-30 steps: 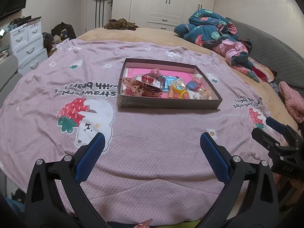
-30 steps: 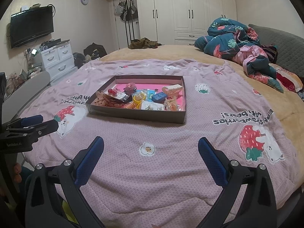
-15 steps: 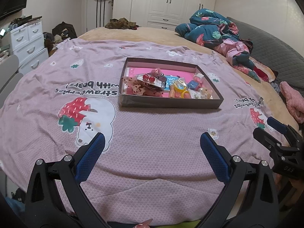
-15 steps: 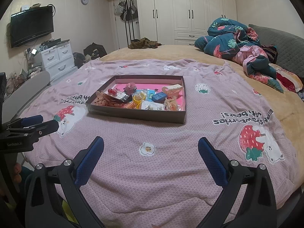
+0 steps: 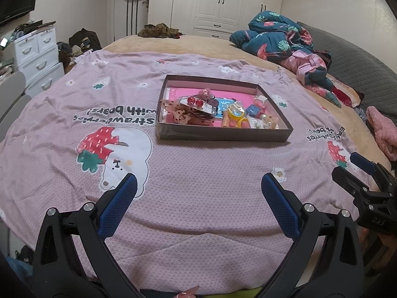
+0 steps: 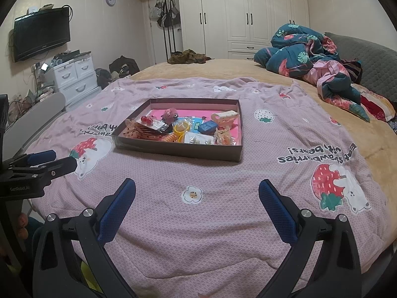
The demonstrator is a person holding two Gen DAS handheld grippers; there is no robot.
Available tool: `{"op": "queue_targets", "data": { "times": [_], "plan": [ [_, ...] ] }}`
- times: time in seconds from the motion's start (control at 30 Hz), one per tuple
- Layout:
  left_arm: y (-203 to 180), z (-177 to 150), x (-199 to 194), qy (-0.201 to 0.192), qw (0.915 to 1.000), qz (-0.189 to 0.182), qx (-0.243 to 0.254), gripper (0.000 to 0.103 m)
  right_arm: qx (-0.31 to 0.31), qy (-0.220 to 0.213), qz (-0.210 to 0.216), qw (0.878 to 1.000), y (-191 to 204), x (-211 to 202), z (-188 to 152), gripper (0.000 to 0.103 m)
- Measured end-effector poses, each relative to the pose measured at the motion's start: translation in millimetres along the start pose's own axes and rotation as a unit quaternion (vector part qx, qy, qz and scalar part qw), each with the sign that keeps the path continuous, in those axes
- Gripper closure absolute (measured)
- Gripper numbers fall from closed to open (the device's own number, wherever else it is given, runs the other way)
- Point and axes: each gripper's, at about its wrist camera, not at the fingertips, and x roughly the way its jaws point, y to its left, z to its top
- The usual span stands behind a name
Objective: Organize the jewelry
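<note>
Both claws gape empty over the pink quilt (image 5: pixel 198 186): left gripper (image 5: pixel 198 186), right gripper (image 6: pixel 197 188). The jewelry tray (image 5: pixel 223 137) lies at 12 o'clock, well apart. Its tangled pile (image 5: pixel 196 110) at 11 o'clock risks several pieces lifting together, or the soft bedding tipping the tray.

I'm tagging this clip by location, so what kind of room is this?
Almost certainly a bedroom: the work surface is a bed under a pink strawberry-bear blanket, with a crumpled quilt on it, white wardrobes behind and a wall-mounted television.
</note>
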Motion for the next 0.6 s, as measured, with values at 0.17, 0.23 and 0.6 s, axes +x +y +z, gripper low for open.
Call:
{"op": "queue_targets", "data": {
  "times": [0.17, 0.23, 0.6],
  "plan": [
    [0.1, 0.1, -0.2, 0.001, 1.0000, 0.001, -0.001, 0.009, -0.001, 0.001, 0.000, 1.000, -0.2, -0.1, -0.3, 0.004],
    [1.5, -1.4, 0.8, 0.001, 1.0000, 0.002, -0.001, 0.009, -0.001, 0.001, 0.000, 1.000, -0.5, -0.1, -0.3, 0.004],
    [3.9, -4.0, 1.8, 0.003, 1.0000, 0.000, -0.003, 0.009, -0.003, 0.000, -0.002, 1.000, -2.3, 0.0, -0.7, 0.004]
  ]
}}
